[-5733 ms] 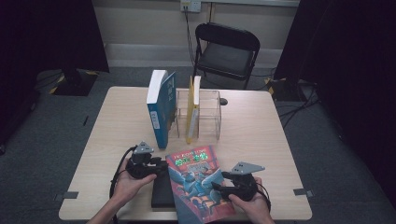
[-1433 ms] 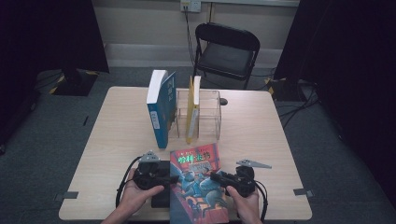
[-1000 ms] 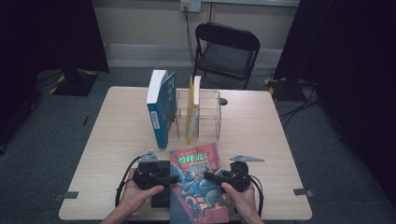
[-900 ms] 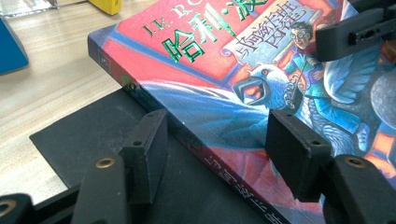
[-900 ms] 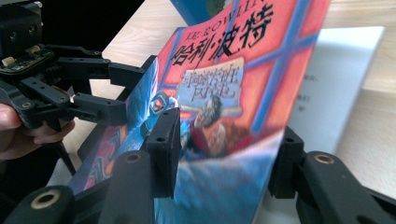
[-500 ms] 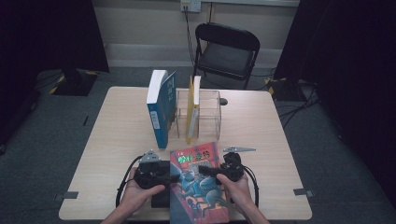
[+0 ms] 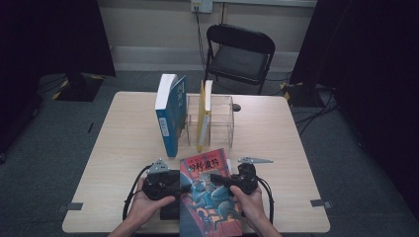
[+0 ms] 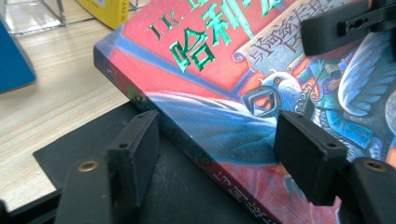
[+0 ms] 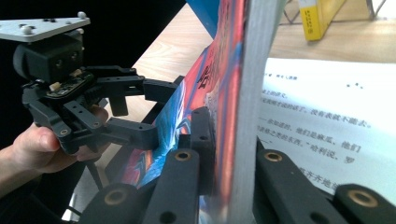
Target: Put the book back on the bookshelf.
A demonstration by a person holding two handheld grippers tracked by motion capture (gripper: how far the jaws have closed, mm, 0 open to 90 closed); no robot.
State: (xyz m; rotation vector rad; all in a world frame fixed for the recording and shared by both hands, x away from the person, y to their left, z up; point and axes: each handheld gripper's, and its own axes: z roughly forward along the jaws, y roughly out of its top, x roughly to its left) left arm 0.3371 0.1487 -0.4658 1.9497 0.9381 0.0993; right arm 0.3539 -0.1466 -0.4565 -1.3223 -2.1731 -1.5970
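Red-covered book (image 7: 210, 195) at the near edge of the table (image 7: 123, 128), between the two grippers, its left part over a black pad (image 8: 84, 144). Right gripper (image 7: 217, 178): jaws have just been closing and now clamp the front cover with some pages near the book's right edge; in the right gripper view the clamped cover stands on edge between the jaws, with a printed white page (image 9: 327, 121) lying open to their right. Left gripper (image 7: 184, 187): jaws have just been opening and stand wide on either side of the book's spine edge, pads clear of it, one jaw over the black pad and one over the cover. Beyond both grippers: a blue book (image 7: 169, 113) upright just left of a clear rack (image 7: 222, 116), which holds a yellow book (image 7: 203, 116). A folding chair (image 7: 239, 54) stands past the table's far edge.
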